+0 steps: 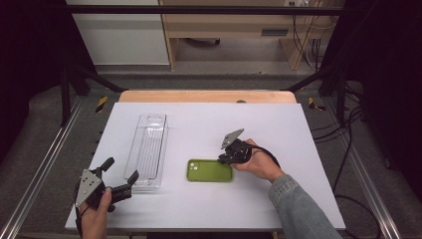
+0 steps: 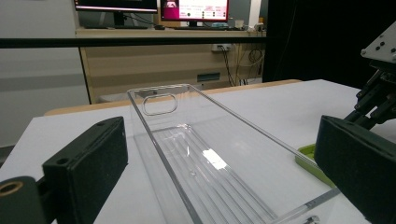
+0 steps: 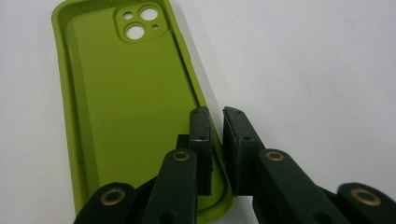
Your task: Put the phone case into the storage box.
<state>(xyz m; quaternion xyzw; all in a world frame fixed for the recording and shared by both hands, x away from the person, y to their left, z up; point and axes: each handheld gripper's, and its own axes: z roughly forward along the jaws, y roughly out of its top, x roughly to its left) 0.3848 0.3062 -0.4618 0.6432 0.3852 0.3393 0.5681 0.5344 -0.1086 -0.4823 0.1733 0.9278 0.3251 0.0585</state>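
i am working at a white-topped table (image 1: 209,204), and i will place everything relative to the long clear plastic tray with a ribbed floor and a cut-out handle at its far end (image 1: 148,149), which lies lengthwise on the table. just to the right of that tray's near end lies a flat lime-green soft phone case (image 1: 209,170), open side up, its camera cut-outs pointing toward the tray; the two look close but apart. my right gripper (image 1: 225,158) is down at the end of the case farthest from the tray. in the right gripper view its jaws stand nearly closed, one pad inside the case and one outside, straddling the raised side rim (image 3: 215,158); i judge that they are pinching that rim, though a thin gap shows above it. my left gripper (image 1: 121,178) sits at the tray's near end, jaws spread wide on either side of the short wall and holding nothing; whether a pad touches the plastic i cannot tell. as i read it, the work is at its start: the case is gripped but not lifted, the tray is empty, and the carry into the tray is left.
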